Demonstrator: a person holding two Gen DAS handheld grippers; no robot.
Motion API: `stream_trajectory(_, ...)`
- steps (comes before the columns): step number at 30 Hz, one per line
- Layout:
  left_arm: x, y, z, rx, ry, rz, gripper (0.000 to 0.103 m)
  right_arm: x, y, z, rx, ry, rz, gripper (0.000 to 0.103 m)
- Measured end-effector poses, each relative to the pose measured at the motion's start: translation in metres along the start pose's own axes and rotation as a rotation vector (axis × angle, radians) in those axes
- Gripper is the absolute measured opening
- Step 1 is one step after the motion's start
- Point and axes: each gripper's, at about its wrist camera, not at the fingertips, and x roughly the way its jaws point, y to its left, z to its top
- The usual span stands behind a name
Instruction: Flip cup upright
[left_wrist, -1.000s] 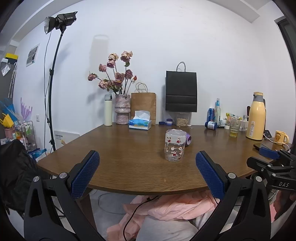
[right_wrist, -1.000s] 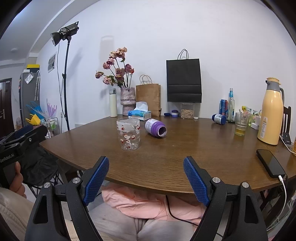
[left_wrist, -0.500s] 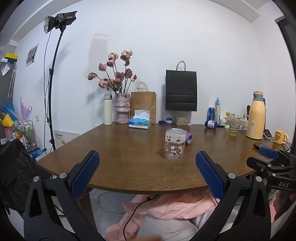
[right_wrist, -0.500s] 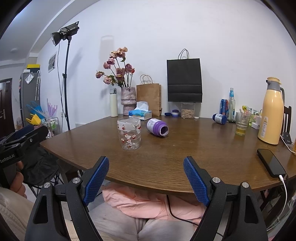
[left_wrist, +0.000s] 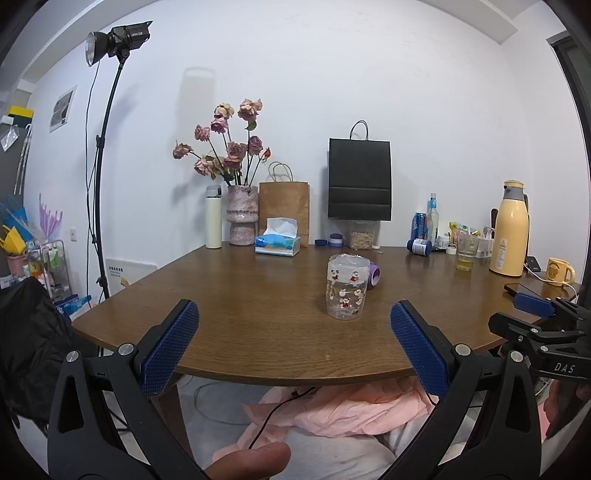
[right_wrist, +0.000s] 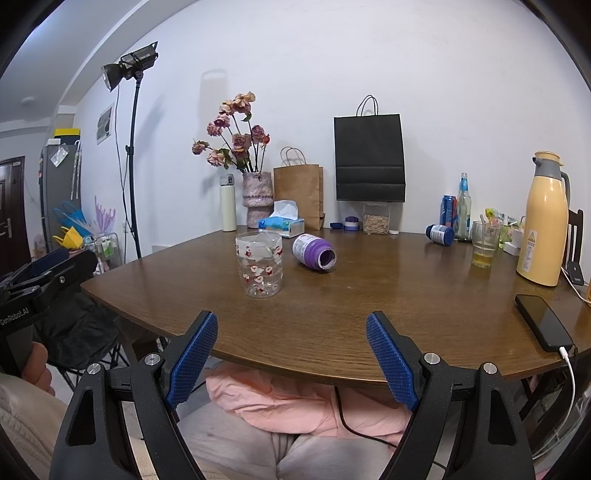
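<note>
A purple cup (right_wrist: 314, 253) lies on its side on the brown table (right_wrist: 332, 314), its open mouth turned to the right front. In the left wrist view only its purple end (left_wrist: 374, 275) shows behind a clear printed cup (left_wrist: 347, 287). That clear cup (right_wrist: 259, 264) stands just left of the purple cup. My left gripper (left_wrist: 293, 341) is open and empty, held short of the table's front edge. My right gripper (right_wrist: 291, 352) is open and empty, also before the front edge.
A black phone (right_wrist: 543, 326) with a cable lies at the right front. A yellow thermos (right_wrist: 543, 221), a glass (right_wrist: 484, 245), cans and bottles (right_wrist: 454, 214) stand at the right back. A vase (right_wrist: 258, 203), tissue box (right_wrist: 282, 223) and paper bags (right_wrist: 369, 158) line the back.
Both views have shifted very slightly; the cups and both open grippers stand as before.
</note>
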Motion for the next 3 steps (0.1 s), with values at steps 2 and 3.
stream_trajectory(2, 0.001, -0.0007, 0.0003, 0.0, 0.002, 0.0, 0.103, 0.0005, 0.0007, -0.0012, 0.001, 0.004, 0.001, 0.087)
stream_trajectory(3, 0.0016, -0.0016, 0.0004, 0.0, 0.004, 0.001, 0.103, 0.0005, 0.0013, -0.0018, 0.002, 0.004, 0.0, 0.087)
